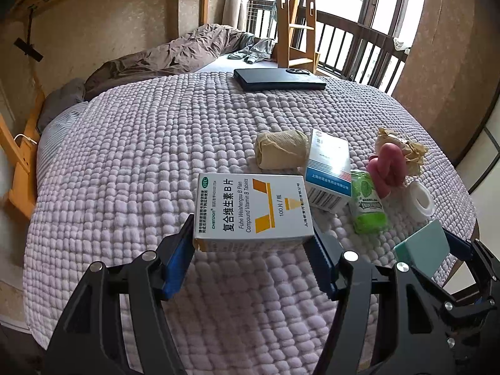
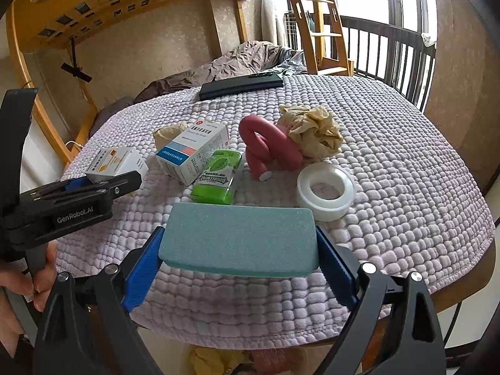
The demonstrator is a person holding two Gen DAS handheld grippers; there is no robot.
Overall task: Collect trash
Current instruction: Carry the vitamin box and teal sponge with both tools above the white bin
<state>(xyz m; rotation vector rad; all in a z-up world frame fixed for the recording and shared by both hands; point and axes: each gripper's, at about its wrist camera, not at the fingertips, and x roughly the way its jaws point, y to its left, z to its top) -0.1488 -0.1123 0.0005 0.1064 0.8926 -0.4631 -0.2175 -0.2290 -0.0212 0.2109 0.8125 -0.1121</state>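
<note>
My left gripper (image 1: pixel 251 245) is shut on a white and yellow vitamin B box (image 1: pixel 250 207), held just above the lilac quilt (image 1: pixel 131 168); the box also shows in the right wrist view (image 2: pixel 117 161). My right gripper (image 2: pixel 239 250) is shut on a teal sponge block (image 2: pixel 239 237), seen too at the left wrist view's right edge (image 1: pixel 422 248). On the quilt lie a blue-striped medicine box (image 2: pixel 193 150), a green gum bottle (image 2: pixel 218 176), a pink foam tube (image 2: pixel 265 147), crumpled tan paper (image 2: pixel 312 128), a rolled tan tissue (image 1: pixel 279 148) and a clear tape roll (image 2: pixel 325 192).
A black notebook (image 1: pixel 278 78) lies at the quilt's far side. Beyond it are a rumpled brown duvet (image 1: pixel 168 56), a wooden bunk ladder (image 1: pixel 293 15) and a dark railing (image 1: pixel 359 50). The quilt's front edge (image 2: pixel 250 334) drops off below my right gripper.
</note>
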